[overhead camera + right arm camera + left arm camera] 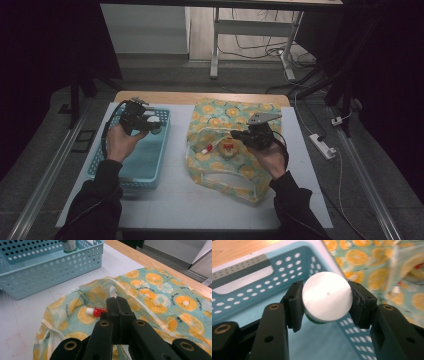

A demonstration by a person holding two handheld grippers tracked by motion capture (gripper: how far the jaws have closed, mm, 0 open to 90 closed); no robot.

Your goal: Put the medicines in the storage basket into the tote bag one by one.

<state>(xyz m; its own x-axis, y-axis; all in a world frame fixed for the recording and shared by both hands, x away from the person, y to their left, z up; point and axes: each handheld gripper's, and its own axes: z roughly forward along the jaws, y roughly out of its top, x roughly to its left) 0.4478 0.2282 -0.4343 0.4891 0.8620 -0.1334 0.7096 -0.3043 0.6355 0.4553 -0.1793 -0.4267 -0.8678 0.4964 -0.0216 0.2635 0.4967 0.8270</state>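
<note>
A: What sits nearest the person?

B: In the high view both sleeves come in from the bottom edge. The right hand rests over the near part of the bag, an orange-print cloth one lying on the white table.

A: And the right gripper?

B: The right gripper points left over the bag's mouth. In the right gripper view its jaws are pressed together, with no gap, and no object is between them.

A: What lies past it?

B: Just beyond the jaw tips a small red tube with a white cap lies in the open bag. In the high view something round and yellowish sits beside it; I cannot tell what it is.

A: Now the left side.

B: The left hand is raised above the blue basket, which stands left of the bag, close but apart from it. The left gripper holds a jar with a white lid: the pads clamp it on both sides. A green band shows under the lid.

A: Where is the jar, exactly?

B: Above the basket's far right corner, inside its walls, lifted off the floor of it.

A: Farther off?

B: The table's wooden far edge, then a grey floor with cables and a table leg.
</note>
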